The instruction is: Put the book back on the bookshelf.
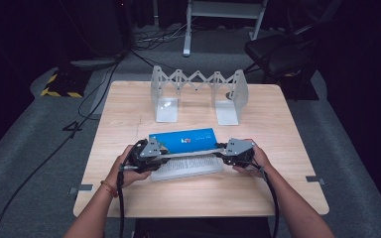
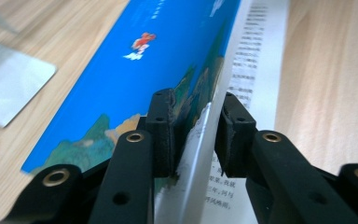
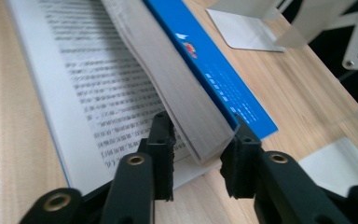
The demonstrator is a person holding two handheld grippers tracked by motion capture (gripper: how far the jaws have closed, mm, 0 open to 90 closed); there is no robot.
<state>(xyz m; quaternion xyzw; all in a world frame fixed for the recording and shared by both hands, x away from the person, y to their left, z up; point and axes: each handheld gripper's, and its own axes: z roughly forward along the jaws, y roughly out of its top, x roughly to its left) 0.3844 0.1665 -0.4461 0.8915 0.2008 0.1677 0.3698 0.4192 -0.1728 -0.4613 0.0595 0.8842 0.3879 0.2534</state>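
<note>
A book with a blue cover (image 1: 183, 139) lies open across the near middle of the wooden table (image 1: 129, 109), its printed pages (image 1: 188, 167) facing me. The far half stands raised off the flat pages. My left gripper (image 1: 166, 152) holds the left end of that raised half. In the left gripper view one pad presses the blue cover (image 2: 135, 70) and the other meets the page edges, so the gripper (image 2: 196, 135) is shut on it. My right gripper (image 1: 221, 150) grips the right end. There the stack of pages (image 3: 186, 98) and cover sit between the closed jaws of the gripper (image 3: 198, 144).
An extendable metal bookend rack (image 1: 198, 82) stands at the table's far side, with its two base plates (image 1: 167, 110) flat on the wood behind the book. A dark chair (image 1: 278, 52) and cables lie on the floor beyond. Bare wood lies left, right and in front of the book.
</note>
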